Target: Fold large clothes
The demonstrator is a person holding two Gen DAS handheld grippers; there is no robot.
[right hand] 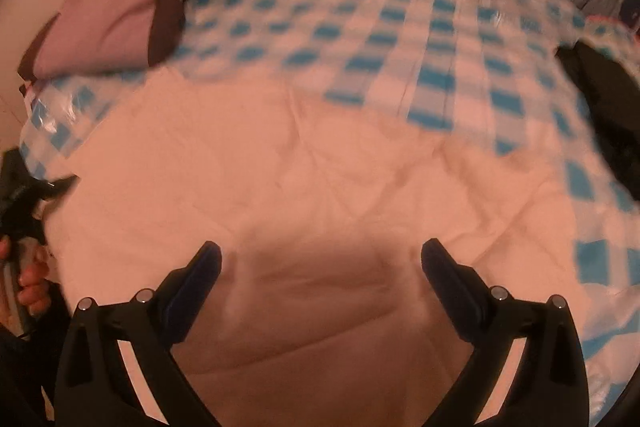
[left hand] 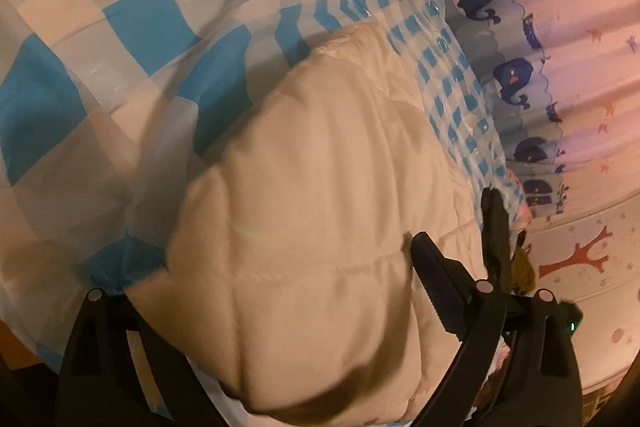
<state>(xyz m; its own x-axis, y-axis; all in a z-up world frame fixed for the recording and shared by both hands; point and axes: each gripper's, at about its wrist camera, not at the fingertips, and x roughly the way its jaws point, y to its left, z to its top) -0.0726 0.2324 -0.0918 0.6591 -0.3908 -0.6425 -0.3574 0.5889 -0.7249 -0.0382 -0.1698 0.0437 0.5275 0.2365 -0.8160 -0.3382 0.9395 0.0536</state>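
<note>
A cream quilted puffy garment point(left hand: 304, 211) lies on a blue-and-white checked plastic sheet point(left hand: 132, 11). In the left wrist view it bulges up between the fingers; the right finger point(left hand: 436, 287) shows, the left one is hidden under the fabric. My left gripper point(left hand: 280, 287) looks spread wide around the bulge, but whether it grips is unclear. In the right wrist view the garment point(right hand: 304, 179) spreads out flat below my right gripper point(right hand: 320, 267), which is open and empty just above it. The view is motion-blurred.
A pink pillow point(right hand: 116, 27) lies at the far left on the checked sheet point(right hand: 420, 39). A whale-print curtain point(left hand: 516, 75) hangs beside the bed. A black object point(right hand: 608, 115) sits at the right edge. The other hand and its gripper point(right hand: 24, 211) show at the left.
</note>
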